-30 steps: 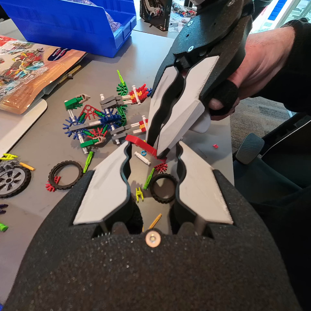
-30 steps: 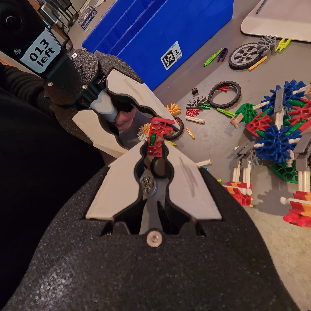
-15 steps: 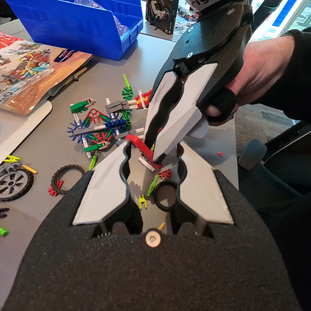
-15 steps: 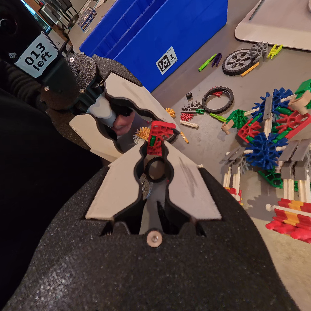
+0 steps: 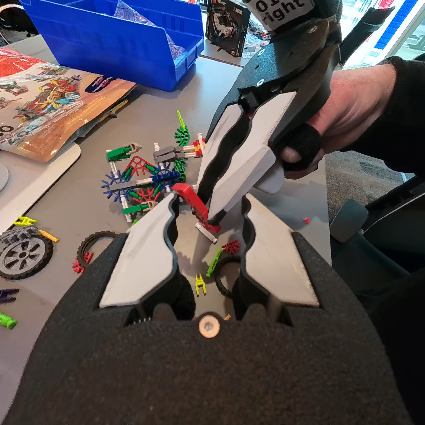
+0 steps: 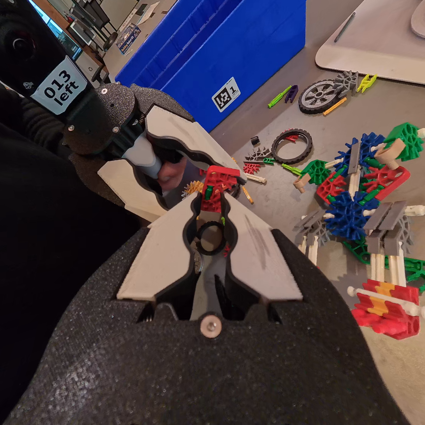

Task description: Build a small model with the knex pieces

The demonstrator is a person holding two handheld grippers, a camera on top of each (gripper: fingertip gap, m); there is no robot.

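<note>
My right gripper (image 6: 210, 195) is shut on a red lattice connector piece (image 6: 218, 186) with a small green rod in it, held just above the grey table (image 6: 287, 207). In the left wrist view the same gripper (image 5: 212, 218) comes in from the upper right, a hand around its handle, with the red piece (image 5: 195, 202) sticking out to the left. My left gripper (image 5: 209, 197) is open and empty, its fingers either side of the red piece without touching it. A multicoloured rod-and-connector build (image 5: 147, 174) lies just beyond; it also shows in the right wrist view (image 6: 358, 207).
A blue bin (image 5: 110, 36) stands at the back. A printed bag (image 5: 46, 105) lies on a white board (image 5: 34, 181). Loose parts lie around: a grey wheel (image 5: 23, 255), black tyre rings (image 5: 96, 241) (image 5: 226, 276), a white rod (image 5: 205, 232), small clips. The table edge runs at the right (image 5: 326, 207). Both grippers' tips are close together, under 4 cm apart. Left tips and right tips are each some 20 cm from the grey wheel (image 5: 23, 255). It turns up in the right wrist view (image 6: 319, 94) as well.
The right gripper has carried the red piece slightly nearer and tilted it more upright between my left fingers. The left gripper has stayed open and shifted a little backward.
</note>
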